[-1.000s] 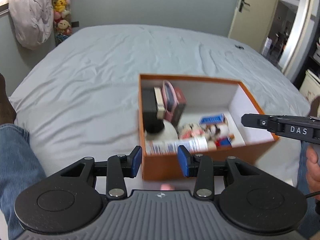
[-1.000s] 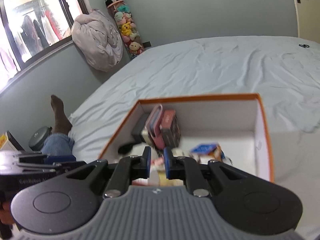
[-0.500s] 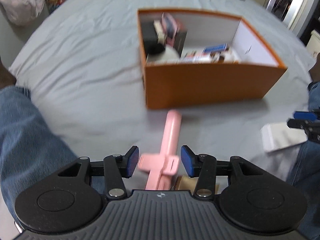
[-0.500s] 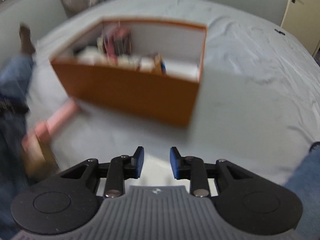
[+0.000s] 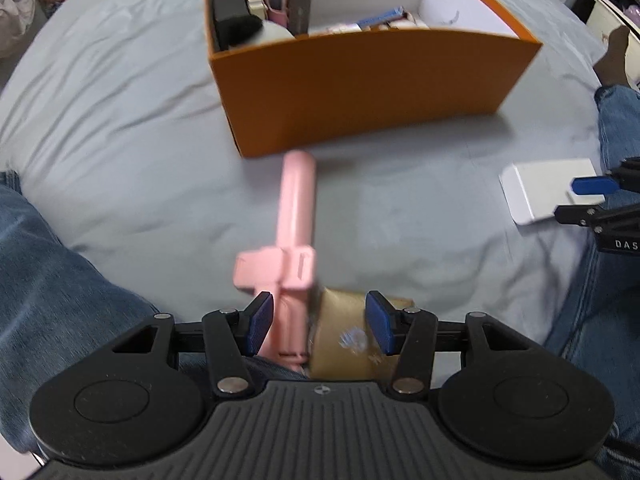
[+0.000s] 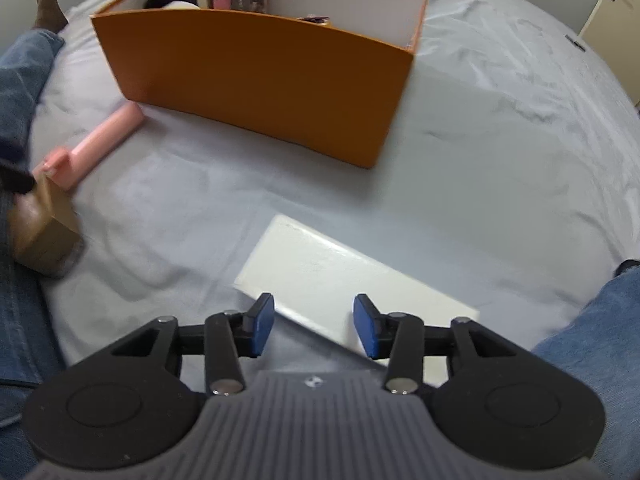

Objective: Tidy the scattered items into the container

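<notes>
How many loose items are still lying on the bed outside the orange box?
3: a pink plastic stick before the box, a tan cardboard box beside it, a flat white box under the right gripper. Others may be hidden.

My box [image 5: 360, 88] is orange outside and white inside. The bed [image 5: 120, 120] wears a plain pale grey-blue sheet. A pink gadget [image 5: 296, 208] lies by a tan cardboard carton [image 5: 340, 336]. The flat packet [image 6: 340, 276] is plain white. Both my hand-held grippers are black with blue pads [image 6: 262, 324]. My jeans [image 5: 48, 280] are faded blue denim.
</notes>
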Motion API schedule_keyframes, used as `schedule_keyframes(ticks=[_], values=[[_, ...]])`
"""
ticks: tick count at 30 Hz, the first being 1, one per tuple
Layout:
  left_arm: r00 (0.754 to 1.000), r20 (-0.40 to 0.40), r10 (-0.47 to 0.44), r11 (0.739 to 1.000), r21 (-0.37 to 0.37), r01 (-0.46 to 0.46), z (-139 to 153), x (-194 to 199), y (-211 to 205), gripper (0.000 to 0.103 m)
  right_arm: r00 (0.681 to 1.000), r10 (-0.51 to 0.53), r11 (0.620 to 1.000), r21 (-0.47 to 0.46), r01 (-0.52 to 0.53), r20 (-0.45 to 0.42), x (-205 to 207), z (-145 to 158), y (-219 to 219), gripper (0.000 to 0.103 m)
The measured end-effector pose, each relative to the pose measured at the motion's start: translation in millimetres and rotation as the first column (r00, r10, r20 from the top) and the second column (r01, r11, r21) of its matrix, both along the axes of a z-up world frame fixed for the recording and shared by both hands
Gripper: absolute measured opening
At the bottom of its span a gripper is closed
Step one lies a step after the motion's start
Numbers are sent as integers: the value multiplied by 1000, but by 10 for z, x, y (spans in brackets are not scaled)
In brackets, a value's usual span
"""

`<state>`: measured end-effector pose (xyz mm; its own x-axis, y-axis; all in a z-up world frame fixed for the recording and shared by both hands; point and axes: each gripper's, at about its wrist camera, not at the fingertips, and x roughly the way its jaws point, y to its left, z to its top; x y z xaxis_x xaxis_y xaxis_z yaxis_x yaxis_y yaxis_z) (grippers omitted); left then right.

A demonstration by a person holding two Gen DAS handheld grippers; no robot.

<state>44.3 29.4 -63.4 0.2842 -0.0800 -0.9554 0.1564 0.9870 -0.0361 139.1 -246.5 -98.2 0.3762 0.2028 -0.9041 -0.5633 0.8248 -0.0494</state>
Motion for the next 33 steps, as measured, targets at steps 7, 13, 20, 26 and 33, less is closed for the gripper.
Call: schedule_keyframes(ticks=[7, 13, 20, 26, 33], values=[[998, -42, -45, 999, 11, 45, -97, -85, -166, 69, 997, 44, 997, 59, -40, -60, -102, -66, 212, 47], [996, -58, -67, 997, 31, 69, -212, -97, -246, 70, 992, 102, 993, 70, -97, -71, -157, -77, 395, 48], [999, -27, -43, 999, 22, 44, -225, -110, -198, 69, 974, 190, 978, 110, -177, -123, -190, -154, 714, 48], [999, -19, -42, 999, 27, 43, -184, -147, -191, 69, 957, 229, 967, 156, -202, -180, -146, -230, 1013, 48], [999, 20, -33, 999, 24, 33, -42, -192, -113, 68, 938, 255, 954, 217, -205, -234, -86, -260, 1276, 46]])
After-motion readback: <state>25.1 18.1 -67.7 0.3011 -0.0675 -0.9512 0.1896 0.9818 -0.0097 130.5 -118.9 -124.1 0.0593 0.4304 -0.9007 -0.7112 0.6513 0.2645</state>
